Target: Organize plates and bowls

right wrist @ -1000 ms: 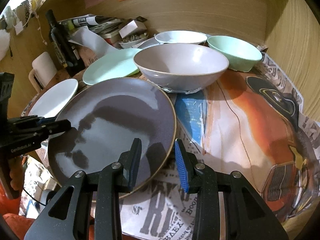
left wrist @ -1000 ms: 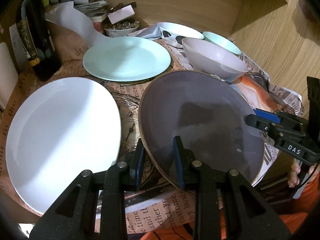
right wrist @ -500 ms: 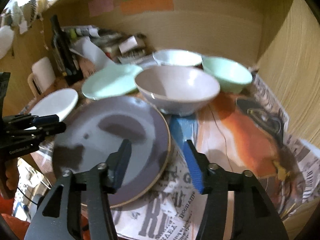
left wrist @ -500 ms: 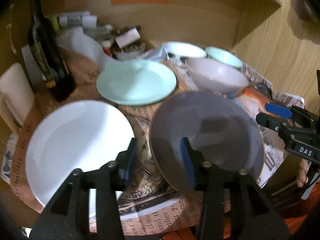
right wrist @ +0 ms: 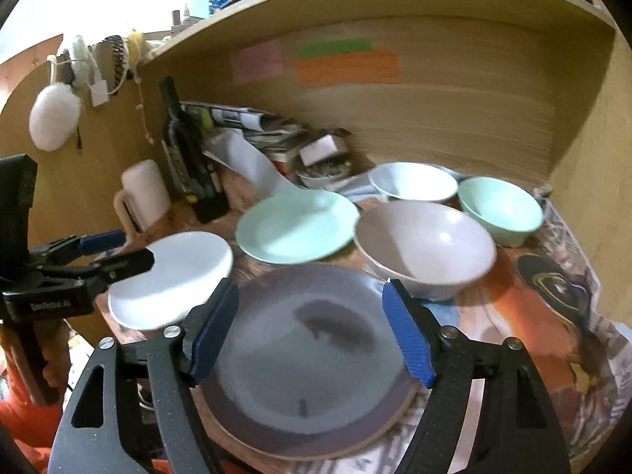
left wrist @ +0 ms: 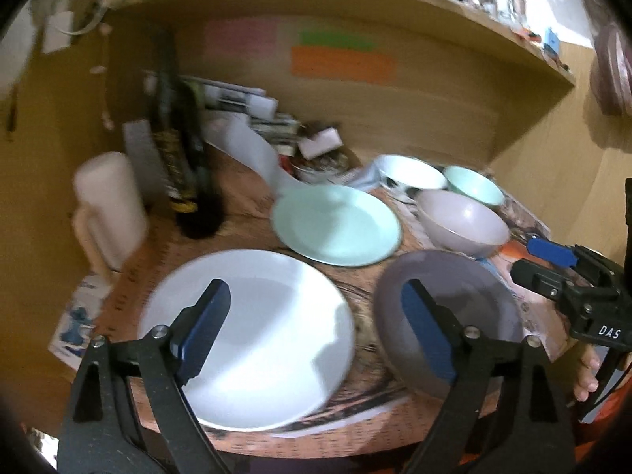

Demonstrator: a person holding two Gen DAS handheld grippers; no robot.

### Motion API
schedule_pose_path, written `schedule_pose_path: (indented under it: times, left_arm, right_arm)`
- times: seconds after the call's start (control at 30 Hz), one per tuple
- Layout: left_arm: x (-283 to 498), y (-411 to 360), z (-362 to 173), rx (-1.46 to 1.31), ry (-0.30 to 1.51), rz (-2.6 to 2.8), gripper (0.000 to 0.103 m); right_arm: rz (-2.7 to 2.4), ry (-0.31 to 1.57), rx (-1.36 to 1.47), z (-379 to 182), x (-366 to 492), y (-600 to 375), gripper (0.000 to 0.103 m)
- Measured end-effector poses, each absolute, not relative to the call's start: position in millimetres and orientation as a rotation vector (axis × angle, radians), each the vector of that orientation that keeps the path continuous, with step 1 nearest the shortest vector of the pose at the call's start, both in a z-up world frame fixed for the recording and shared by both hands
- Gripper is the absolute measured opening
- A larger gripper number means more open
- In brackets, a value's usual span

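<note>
step: release done, judged, lift clear of the grey plate (right wrist: 312, 359) before the next pick | left gripper (left wrist: 312, 328) fingers just opened wide, empty | right gripper (right wrist: 310, 331) fingers just opened, empty above grey plate on table (right wrist: 513, 316) | count: three plates, white (left wrist: 252, 339), mint (left wrist: 335, 225), grey; three bowls, white (right wrist: 412, 185), grey (right wrist: 426, 241), mint (right wrist: 499, 209)

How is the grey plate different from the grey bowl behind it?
The grey plate is flat and shallow; the grey bowl is deep with steep sides. The plate is a darker purplish grey with a tan rim; the bowl is paler, pinkish grey. The plate lies at the table's near edge; the bowl stands further back, beside the mint bowl. Both are round, empty and upright on newspaper.
</note>
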State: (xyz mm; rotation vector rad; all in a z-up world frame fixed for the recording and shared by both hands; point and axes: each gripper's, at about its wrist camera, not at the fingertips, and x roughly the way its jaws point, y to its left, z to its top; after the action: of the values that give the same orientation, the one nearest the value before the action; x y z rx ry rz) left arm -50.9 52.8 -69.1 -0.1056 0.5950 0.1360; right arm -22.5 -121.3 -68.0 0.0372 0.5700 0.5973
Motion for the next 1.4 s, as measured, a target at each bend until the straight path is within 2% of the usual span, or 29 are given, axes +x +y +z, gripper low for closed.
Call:
schedule_pose_path:
  times: [0.27, 0.8, 0.87, 0.9, 0.97, 1.07, 1.17, 1.27, 1.4]
  left_arm:
    - [-71, 96, -69, -0.103, 0.595, 0.224, 0.094]
    - [-64, 176, -129, -0.170, 0.715, 0.282, 0.092]
    - [-61, 184, -134, -0.192, 0.736, 0.266, 0.079]
    - [-59, 187, -138, -0.201, 0.752, 0.254, 0.076]
    - [-57, 192, -143, -0.212, 0.772, 0.236, 0.066]
    - [-55, 195, -148, -0.217, 0.789, 0.217, 0.056]
    - [-54, 197, -153, -0.228, 0.805, 0.191, 0.047]
    - [-53, 199, -156, -0.236, 0.814, 0.174, 0.040]
    - [-54, 200, -156, -0.244, 0.811, 0.143, 0.035]
  right_arm:
    - [0.651, 0.597, 0.044, -70, -14, -83, 0.073]
    - [0.690, 0.761, 0.002, -98, 10, -4, 0.073]
    - [0.685, 0.787, -0.006, -102, 13, 4, 0.073]
    - [0.680, 0.798, -0.008, -104, 15, 7, 0.071]
    - [0.672, 0.826, -0.015, -109, 18, 12, 0.058]
    - [0.663, 0.864, -0.021, -114, 23, 19, 0.045]
    - [0.654, 0.898, -0.030, -119, 27, 24, 0.035]
    - [0.640, 0.924, -0.039, -124, 31, 29, 0.032]
    - [0.638, 0.951, -0.040, -126, 37, 33, 0.027]
